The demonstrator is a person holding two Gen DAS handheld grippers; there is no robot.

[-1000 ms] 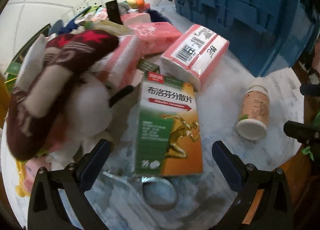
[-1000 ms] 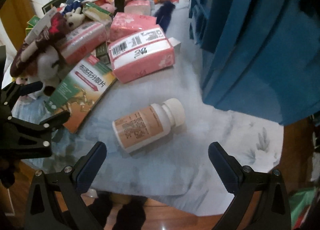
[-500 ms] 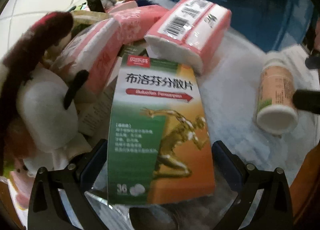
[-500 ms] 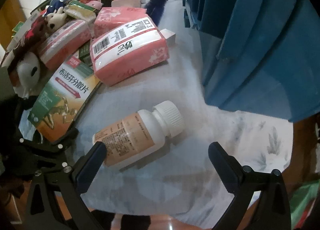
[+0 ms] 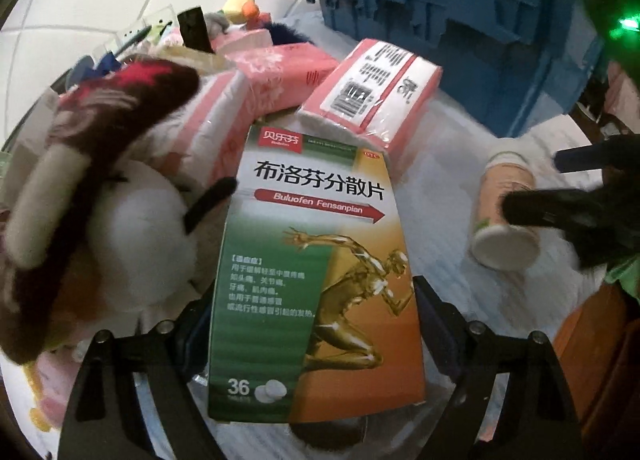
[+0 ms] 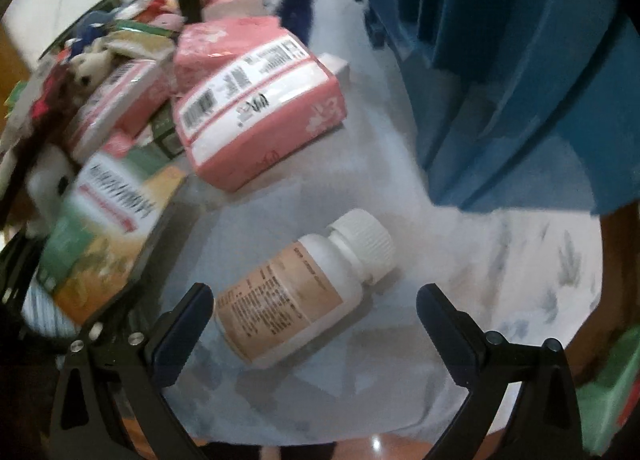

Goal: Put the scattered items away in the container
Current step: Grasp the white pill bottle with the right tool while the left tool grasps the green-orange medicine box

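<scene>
Medicine box [image 5: 316, 280], frame centre, sits between the closing left gripper [image 5: 312, 316] jaws for pickup; contact unconfirmed. Right gripper [image 6: 312, 324] gapes, straddling pill bottle [image 6: 304, 296].

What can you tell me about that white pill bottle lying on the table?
The pill bottle is white plastic with a ribbed white screw cap, closed, and a tan printed label wrapped around its body. It lies on its side on the pale cloth, cap toward the blue crate. The right gripper hangs over it with its jaws open to either side, not touching it.
</scene>
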